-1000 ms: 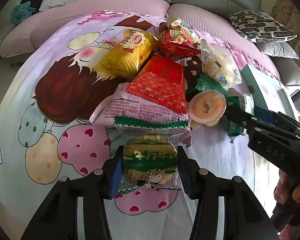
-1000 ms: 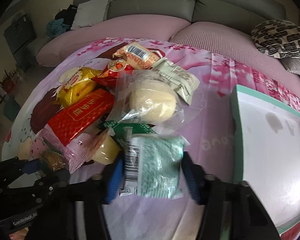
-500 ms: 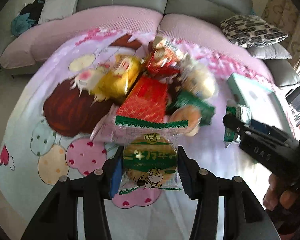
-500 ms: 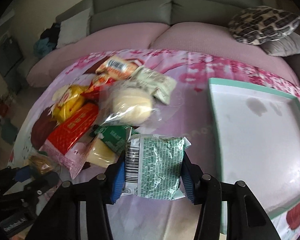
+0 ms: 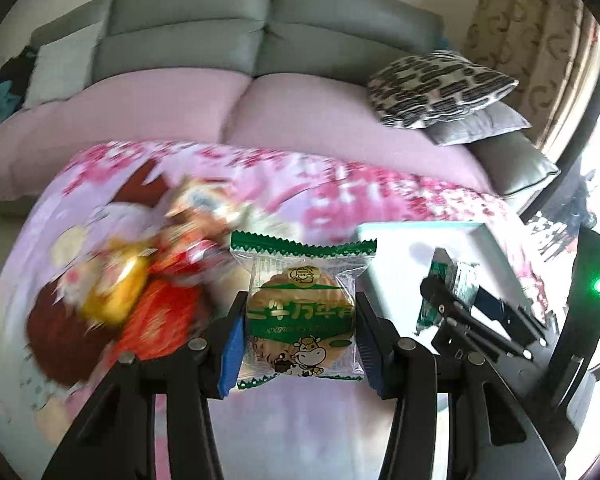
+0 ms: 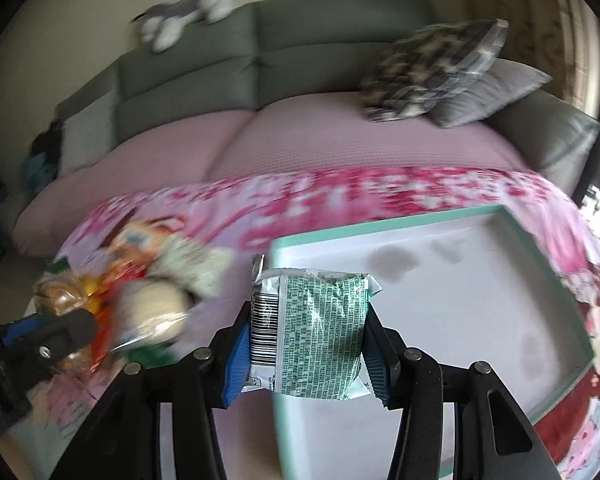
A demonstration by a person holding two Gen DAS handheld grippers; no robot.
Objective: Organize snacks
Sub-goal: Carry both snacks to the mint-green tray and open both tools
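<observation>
1. At the far left of both views the heap of snacks (image 5: 148, 280) lies blurred on the patterned cloth (image 5: 340, 192) that covers the surface; single packets in it cannot be told apart.

2. The left gripper (image 5: 298, 330) has its jaws part-way closed, blue pads pressed to both sides of the clear cookie packet (image 5: 302, 312) with the green serrated top and a cartoon cow. The packet is lifted clear of the heap, just left of the tray's near corner.

3. The right gripper (image 6: 306, 350) has its jaws at a similar half-closed width, clamped on the green-and-white packet (image 6: 312, 332) with a barcode. That packet hangs over the left rim of the teal-edged tray (image 6: 480, 280).

4. Risks, as a judgement:
   - Both packets are slick film pinched at their sides, so a quick swing could let one slip or twist out short of the tray.
   - The two grippers are heading to the same tray side by side, so they may knock each other or crowd one corner.
   - A low carry could catch the tray rim and shove the tray across the cloth.

5. What each view adds:
   - The right wrist view shows the tray's whole white floor, bare but for faint stains, which the left view mostly hides.
   - The left wrist view shows the right gripper from the side, over the tray, with its packet.
</observation>
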